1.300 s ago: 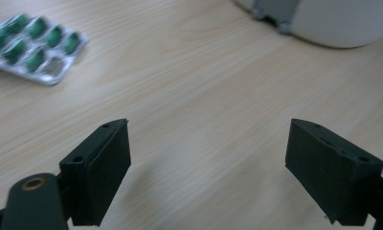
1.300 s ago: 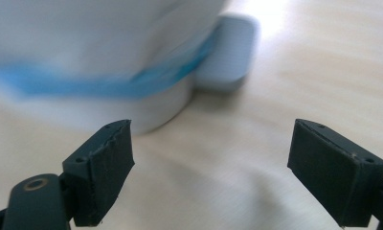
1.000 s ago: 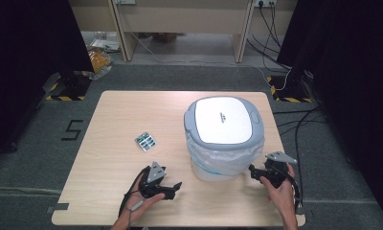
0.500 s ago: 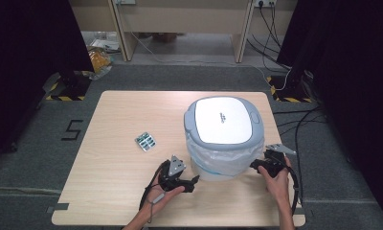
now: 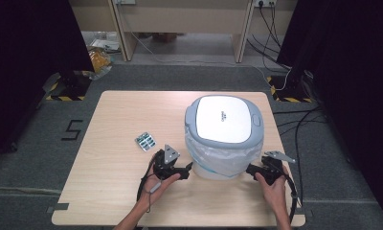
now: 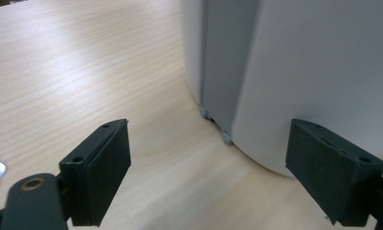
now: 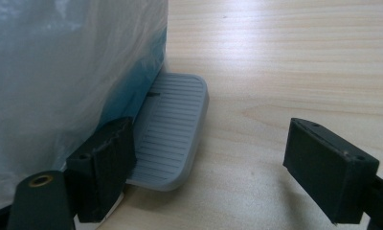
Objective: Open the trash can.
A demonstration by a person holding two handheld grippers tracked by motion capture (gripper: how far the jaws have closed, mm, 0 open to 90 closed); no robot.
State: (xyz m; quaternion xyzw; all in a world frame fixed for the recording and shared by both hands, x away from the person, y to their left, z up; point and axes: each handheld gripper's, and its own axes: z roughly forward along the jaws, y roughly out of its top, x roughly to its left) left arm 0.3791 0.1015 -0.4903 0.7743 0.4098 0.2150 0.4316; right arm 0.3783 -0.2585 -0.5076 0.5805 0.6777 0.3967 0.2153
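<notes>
On the table's point(image 5: 118, 115) near half, the pedal bin point(image 5: 224, 136) sits at 3 o'clock of the wide-open left gripper point(image 5: 188, 169). Its wall point(image 6: 319, 72) fills 1 o'clock. The pedal point(image 7: 173, 134) lies at 11 o'clock between the wide, empty right gripper's point(image 7: 213, 172) jaws.

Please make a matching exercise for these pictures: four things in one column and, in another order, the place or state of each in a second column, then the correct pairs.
Things:
1. bin lid
2. blister pack
3. foot pedal
4. left gripper

Places or states:
A. lies flat on the table, left of the bin
B. grey, ribbed, at the bin's base beside the right gripper
C. closed, on top of the bin
D. jaws open, close to the bin's lower wall

Pairs: 1-C, 2-A, 3-B, 4-D
</notes>
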